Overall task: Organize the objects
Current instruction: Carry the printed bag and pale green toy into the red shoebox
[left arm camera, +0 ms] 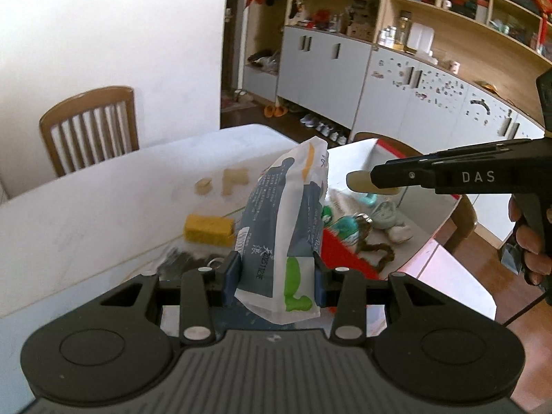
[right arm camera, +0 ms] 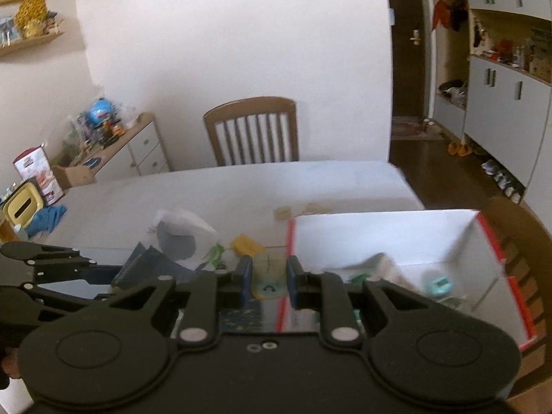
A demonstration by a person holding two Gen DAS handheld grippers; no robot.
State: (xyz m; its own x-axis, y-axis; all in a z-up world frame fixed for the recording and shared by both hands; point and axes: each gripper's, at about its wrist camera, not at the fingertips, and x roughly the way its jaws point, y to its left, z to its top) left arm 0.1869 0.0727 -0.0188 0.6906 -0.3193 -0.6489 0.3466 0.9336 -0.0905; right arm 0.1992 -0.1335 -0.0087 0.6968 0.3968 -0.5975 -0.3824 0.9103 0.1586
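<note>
While your left gripper (left arm camera: 276, 276) is clamped on the white-and-blue plastic packet (left arm camera: 286, 227), your right gripper (right arm camera: 268, 281) grips a small pale-yellow block (right arm camera: 268, 276). Several items already lie in the red-edged white box (right arm camera: 379, 238) at two o'clock; the yellow sponge (left arm camera: 208, 229) at ten o'clock remains.

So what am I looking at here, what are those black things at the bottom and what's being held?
Those are two hand-held grippers, each with a camera looking along its fingers; a person works them. The left gripper, seen from its own camera, clamps a white and grey-blue plastic packet. The right gripper, in the other picture, clamps a small translucent yellowish block. On the white table lie a yellow sponge and a white red-edged open box holding odds and ends.
</note>
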